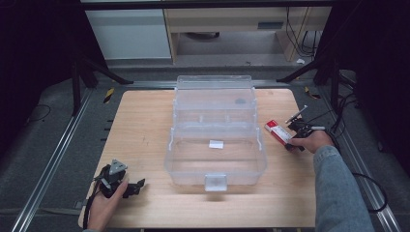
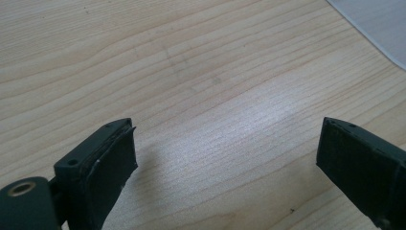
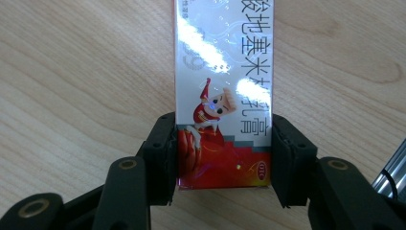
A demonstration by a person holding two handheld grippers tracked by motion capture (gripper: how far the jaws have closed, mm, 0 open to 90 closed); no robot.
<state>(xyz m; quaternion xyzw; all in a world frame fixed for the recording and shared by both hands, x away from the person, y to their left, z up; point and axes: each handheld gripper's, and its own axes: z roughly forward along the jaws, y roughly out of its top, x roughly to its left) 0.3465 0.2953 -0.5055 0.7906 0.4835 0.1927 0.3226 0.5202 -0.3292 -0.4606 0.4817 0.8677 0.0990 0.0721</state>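
Lying on the wooden table (image 1: 145, 140), the red-and-white box (image 3: 223, 96) sits clamped in the right hand-held gripper (image 3: 223, 160); left one (image 2: 225, 153) gapes.

The left gripper (image 1: 138, 186) is black, with a grey three-cornered plate (image 1: 117, 167) on top and a dark cable (image 1: 87, 212) trailing from it. In the left gripper view its jaws are matte black blocks with small screw holes and a round brass-ringed pivot (image 2: 21, 189). The right gripper (image 3: 224, 160) has the same black linked jaws with ringed pivots. The right arm wears a grey sleeve (image 1: 338, 193).
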